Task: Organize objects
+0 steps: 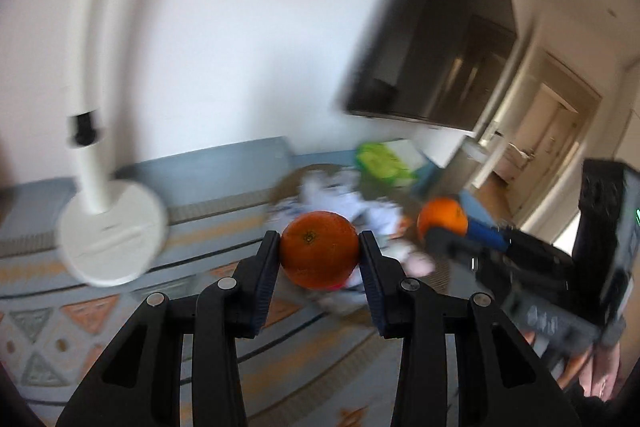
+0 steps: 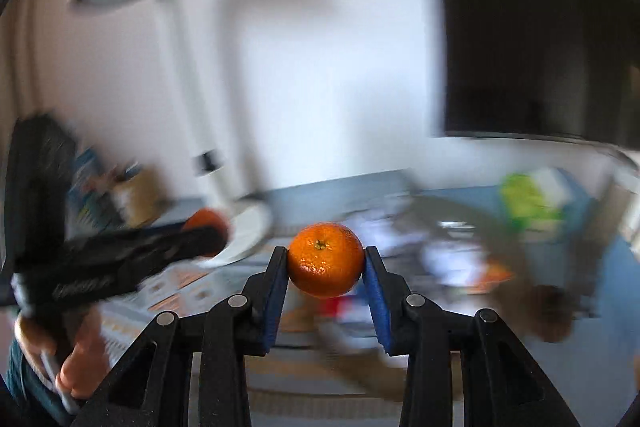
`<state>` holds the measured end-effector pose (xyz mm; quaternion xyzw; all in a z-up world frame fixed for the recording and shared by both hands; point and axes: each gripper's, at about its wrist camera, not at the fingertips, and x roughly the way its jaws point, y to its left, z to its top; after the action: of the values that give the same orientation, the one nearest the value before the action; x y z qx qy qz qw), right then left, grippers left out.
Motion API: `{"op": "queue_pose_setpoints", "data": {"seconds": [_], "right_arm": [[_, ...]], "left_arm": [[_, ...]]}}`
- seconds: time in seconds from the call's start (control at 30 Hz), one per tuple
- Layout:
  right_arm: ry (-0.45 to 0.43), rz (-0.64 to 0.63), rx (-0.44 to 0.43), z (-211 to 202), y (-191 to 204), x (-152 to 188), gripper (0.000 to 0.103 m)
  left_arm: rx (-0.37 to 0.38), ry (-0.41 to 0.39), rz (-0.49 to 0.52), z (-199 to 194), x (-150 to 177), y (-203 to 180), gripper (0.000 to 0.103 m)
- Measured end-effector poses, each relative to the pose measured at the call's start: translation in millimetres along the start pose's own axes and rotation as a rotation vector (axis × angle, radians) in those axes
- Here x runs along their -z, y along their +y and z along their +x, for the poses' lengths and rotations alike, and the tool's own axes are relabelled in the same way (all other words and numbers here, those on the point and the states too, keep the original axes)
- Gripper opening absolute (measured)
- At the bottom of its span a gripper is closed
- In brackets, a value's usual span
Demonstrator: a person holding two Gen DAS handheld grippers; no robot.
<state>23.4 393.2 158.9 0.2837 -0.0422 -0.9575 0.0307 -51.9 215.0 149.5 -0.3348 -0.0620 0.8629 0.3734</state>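
1. In the left wrist view, left gripper (image 1: 319,253) nearest the lens, black fingers (image 1: 267,267) with blue pads pinching an orange (image 1: 319,250) by its two sides, held clear above a patterned cloth (image 1: 80,323).
2. Orange round, deep in colour, dimpled skin, small dark stem scar facing the lens; underside partly hidden by blur.
3. In the right wrist view, right gripper (image 2: 326,261) closed the same way on a second orange (image 2: 326,259), fingers (image 2: 276,279) pressed to both sides; brighter skin, stem scar on top, glossy patch low on the left.
4. To the right in the left wrist view, the right gripper (image 1: 442,227) seen from the side with the second orange (image 1: 442,219) at its tip; part of a hand (image 1: 608,379) cut off at the frame edge.
5. To the left in the right wrist view, the left gripper (image 2: 208,227) smeared by blur, a sliver of its orange (image 2: 206,221) showing; hand (image 2: 60,359) below it.
6. Beyond the fruit, a heap of pale and coloured items (image 1: 348,203) on the cloth-covered counter, too blurred to name; a green and white pack (image 1: 384,159) behind.
7. White lamp (image 1: 108,227) with round base standing at the left, stem curving up.
8. Farthest, a white wall and a dark cabinet (image 1: 432,47) hanging at the upper right.
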Motion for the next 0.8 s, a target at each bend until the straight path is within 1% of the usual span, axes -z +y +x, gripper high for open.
{"op": "queue_pose_setpoints", "data": {"seconds": [0.03,0.13,0.23,0.3,0.33,0.37,0.4,0.43,0.53,0.6,0.7,0.77,0.8], "right_arm": [[-0.004,0.039,0.029,-4.7,-23.3,-2.8,0.036],[0.018,0.103,0.073,-5.0,-63.9,-4.1,0.037],[0.046,0.129,0.084,1.4,-83.9,-1.7,0.037],[0.068,0.145,0.095,9.2,-91.0,2.2,0.037],[0.085,0.155,0.091,14.6,-97.5,5.0,0.041],[0.103,0.167,0.075,18.0,-105.5,8.2,0.056],[0.117,0.183,0.067,20.7,-111.0,10.9,0.062],[0.116,0.205,0.066,21.3,-116.0,14.0,0.063],[0.115,0.244,0.047,22.0,-125.3,25.0,0.063],[0.12,0.255,0.023,20.1,-123.6,30.2,0.063],[0.116,0.25,0.014,8.8,-104.4,36.1,0.063],[0.109,0.242,-0.028,3.2,-82.1,41.2,0.064],[0.121,0.223,-0.054,2.4,-64.5,46.3,0.064]], "left_arm": [[0.016,0.009,0.01,10.4,-0.3,-10.9,0.036],[0.048,0.04,0.025,37.9,5.8,-34.4,0.036],[0.05,0.07,0.05,61.9,16.0,-53.2,0.037],[0.013,0.083,0.057,73.9,22.4,-61.3,0.039],[-0.002,0.081,0.057,75.4,23.7,-64.4,0.051],[-0.012,0.082,0.054,77.0,25.0,-64.3,0.063],[-0.013,0.08,0.052,75.8,26.2,-63.6,0.067],[-0.017,0.073,0.05,74.0,27.2,-63.0,0.069],[-0.032,0.063,0.044,62.4,27.6,-51.7,0.07],[-0.054,0.043,0.033,46.0,29.7,-43.4,0.07],[-0.103,0.008,0.021,11.8,38.5,-25.3,0.07],[-0.159,-0.015,0.018,-13.1,48.8,-12.2,0.07],[-0.193,-0.025,0.012,-27.1,56.1,-3.7,0.07]]}}
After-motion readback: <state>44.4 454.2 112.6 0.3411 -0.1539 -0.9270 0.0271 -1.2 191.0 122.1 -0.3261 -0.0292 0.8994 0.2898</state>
